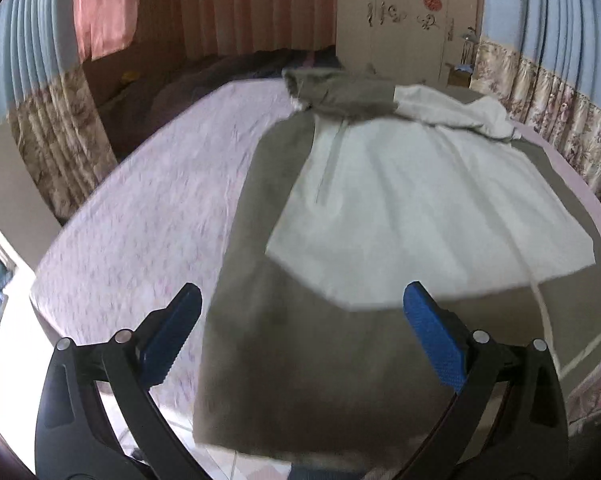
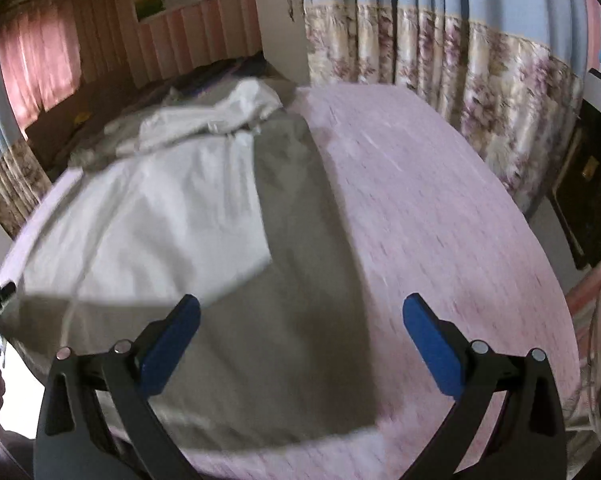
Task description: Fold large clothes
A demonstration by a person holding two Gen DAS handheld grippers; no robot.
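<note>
A large olive-grey jacket (image 1: 308, 360) with a white lining panel (image 1: 400, 208) folded over it lies on a bed with a pink sheet (image 1: 152, 216). Its hood (image 1: 340, 92) points to the far end. My left gripper (image 1: 302, 320) is open and empty, above the jacket's near hem. In the right wrist view the same jacket (image 2: 300, 320) lies left of centre, its white panel (image 2: 160, 220) on top. My right gripper (image 2: 300, 328) is open and empty, above the jacket's near right part.
Floral curtains (image 2: 460, 80) hang to the right of the bed. A white wardrobe (image 1: 404, 20) stands at the far end. Dark bedding (image 1: 220, 76) lies at the head of the bed. A dark cabinet (image 2: 588, 184) stands at the far right.
</note>
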